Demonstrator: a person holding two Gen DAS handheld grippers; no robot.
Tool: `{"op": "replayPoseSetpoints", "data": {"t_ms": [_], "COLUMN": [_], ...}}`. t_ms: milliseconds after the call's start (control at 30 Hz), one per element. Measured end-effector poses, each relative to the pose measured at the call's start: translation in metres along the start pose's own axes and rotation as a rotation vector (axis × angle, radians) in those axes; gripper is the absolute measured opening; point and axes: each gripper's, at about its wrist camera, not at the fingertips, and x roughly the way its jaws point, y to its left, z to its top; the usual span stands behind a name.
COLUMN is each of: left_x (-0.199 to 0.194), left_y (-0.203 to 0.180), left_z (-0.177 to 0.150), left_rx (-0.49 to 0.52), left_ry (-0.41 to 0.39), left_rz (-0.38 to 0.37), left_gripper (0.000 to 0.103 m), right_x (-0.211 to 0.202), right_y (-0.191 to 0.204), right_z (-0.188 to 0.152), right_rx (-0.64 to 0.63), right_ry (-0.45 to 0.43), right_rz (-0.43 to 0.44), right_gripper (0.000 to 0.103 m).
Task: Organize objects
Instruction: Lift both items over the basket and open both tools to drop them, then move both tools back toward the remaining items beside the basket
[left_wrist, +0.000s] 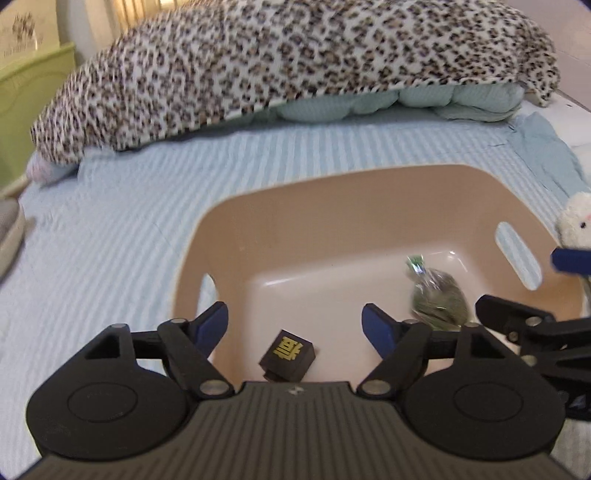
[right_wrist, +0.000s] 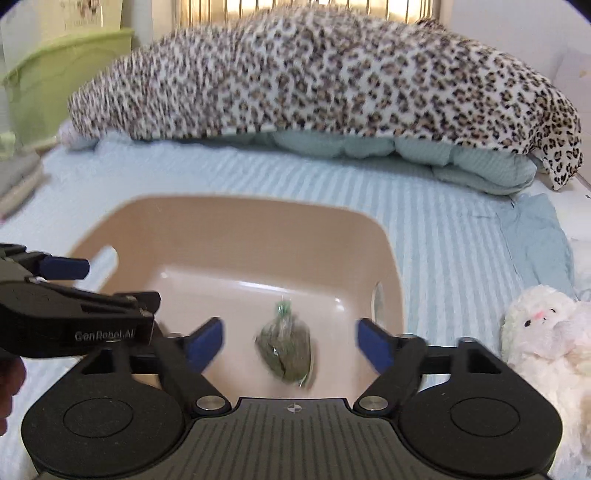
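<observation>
In the left wrist view, the left tongs sit low in the frame with their blue-tipped fingers spread wide and nothing between them, poised over a tan plastic basin that rests on a pale blue striped bed cover. Inside the basin, a small black box with gold lettering lies near the bottom centre of the frame, and a clear bag of green dried leaves lies to its right on the basin floor, apart from the box. The right wrist view shows the right tongs likewise spread and empty, with the bag of leaves blurred just beyond them at lower centre. The left tool reaches in from the left edge of that view. A white plush toy sits on the bed at the lower right, outside the basin. Across the top of both views lies a leopard-print blanket over folded pale green bedding.
</observation>
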Motion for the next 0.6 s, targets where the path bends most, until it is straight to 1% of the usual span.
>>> {"op": "replayPoseSetpoints", "data": {"t_ms": [67, 133, 233, 300, 400, 600], "left_x": [-0.011, -0.022, -0.039, -0.052, -0.067, -0.091], "left_y": [0.001, 0.005, 0.007, 0.008, 0.011, 0.015], "left_z": [-0.001, -0.002, -0.009, -0.016, -0.026, -0.049], "left_rx": [0.001, -0.018, -0.039, -0.032, -0.021, -0.019], "left_ry": [-0.004, -0.003, -0.004, -0.008, -0.014, -0.003], "left_rz": [0.006, -0.008, -0.029, -0.022, -0.001, 0.002], "left_gripper": [0.085, 0.086, 0.087, 0.087, 0.087, 0.089], "right_x": [-0.013, -0.024, -0.04, -0.052, -0.067, -0.086], "right_y": [-0.002, -0.005, -0.01, -0.01, -0.011, -0.008], "right_z": [-0.001, -0.001, -0.005, -0.01, -0.021, -0.049], "right_rx": [0.001, 0.006, 0.021, 0.024, 0.026, 0.044], "right_ry": [-0.021, -0.032, -0.042, -0.049, -0.047, -0.017], "right_rz": [-0.01, -0.02, -0.025, -0.027, -0.033, -0.039], "right_gripper": [0.093, 0.095, 0.098, 0.102, 0.102, 0.103]}}
